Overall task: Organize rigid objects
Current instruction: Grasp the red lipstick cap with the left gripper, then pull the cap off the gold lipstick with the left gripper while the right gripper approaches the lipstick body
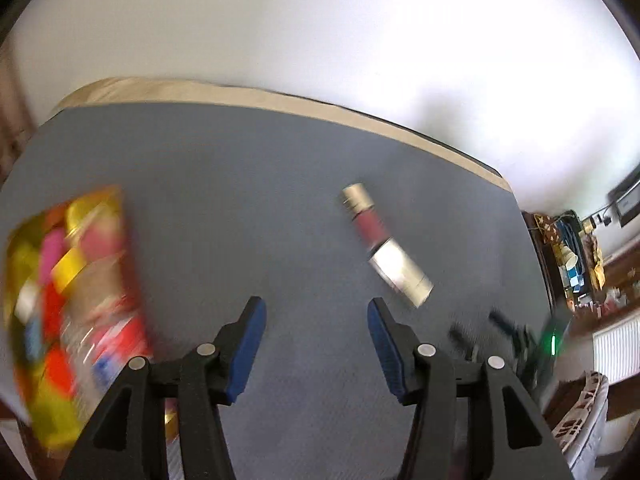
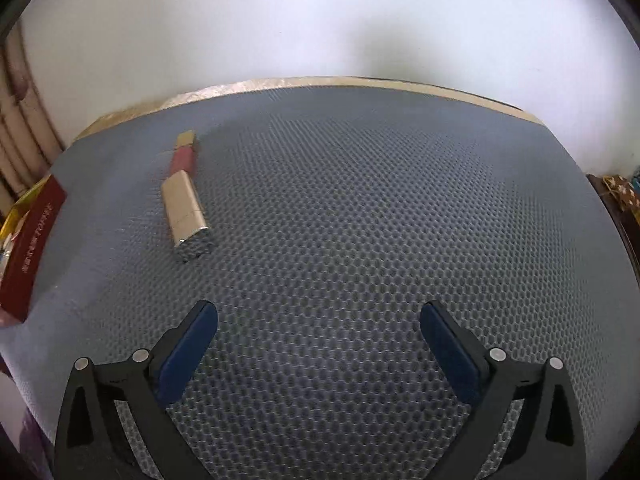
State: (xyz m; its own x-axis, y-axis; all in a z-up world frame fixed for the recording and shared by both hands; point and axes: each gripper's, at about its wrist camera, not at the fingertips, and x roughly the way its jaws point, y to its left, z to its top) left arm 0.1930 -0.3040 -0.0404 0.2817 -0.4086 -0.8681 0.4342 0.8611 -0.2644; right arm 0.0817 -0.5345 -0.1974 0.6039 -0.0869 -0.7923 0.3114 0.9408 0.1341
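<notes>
A gold and pink lipstick tube (image 1: 386, 244) lies on its side on the grey mat (image 1: 240, 200), just ahead and right of my open left gripper (image 1: 317, 312). A box of colourful items (image 1: 68, 300) sits blurred at the left, beside the left fingers. In the right wrist view the same lipstick tube (image 2: 185, 196) lies far ahead to the left of my open, empty right gripper (image 2: 319, 312). A dark red box (image 2: 32, 244) stands at the mat's left edge.
The grey honeycomb mat (image 2: 360, 220) covers a table against a white wall (image 2: 320, 20). The other gripper (image 1: 516, 340) shows blurred at the right of the left wrist view. Cluttered furniture and a radiator (image 1: 616, 348) lie beyond the table's right edge.
</notes>
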